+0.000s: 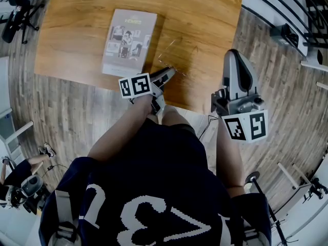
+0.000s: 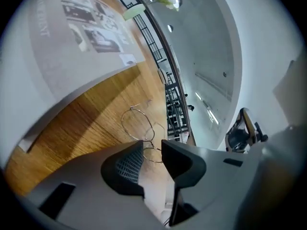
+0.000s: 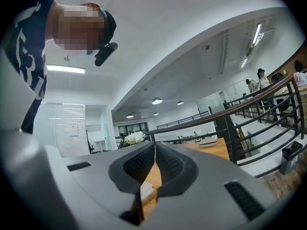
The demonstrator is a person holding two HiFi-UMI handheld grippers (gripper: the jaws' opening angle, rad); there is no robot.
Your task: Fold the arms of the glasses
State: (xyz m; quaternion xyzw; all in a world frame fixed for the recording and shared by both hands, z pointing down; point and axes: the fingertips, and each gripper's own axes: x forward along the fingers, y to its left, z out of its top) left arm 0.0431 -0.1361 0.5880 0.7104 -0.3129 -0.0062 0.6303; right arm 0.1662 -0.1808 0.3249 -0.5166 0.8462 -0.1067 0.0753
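Folding is judged not yet begun: the glasses [image 1: 177,60] lie near the counter [image 1: 205,14] edge, one rim in the narrow gap of the slightly spread left tool [image 1: 168,74], while the right tool [image 1: 234,55], pressed together and empty, hangs well apart at the right

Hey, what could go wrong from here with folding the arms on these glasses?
1. The glasses are thin wire, and the left tool, jaws apart, sits right at one rim. Closing hard there might bend it.
2. The right tool is shut and held clear of the table, so nothing braces the frame. A push could slide it across the wood.
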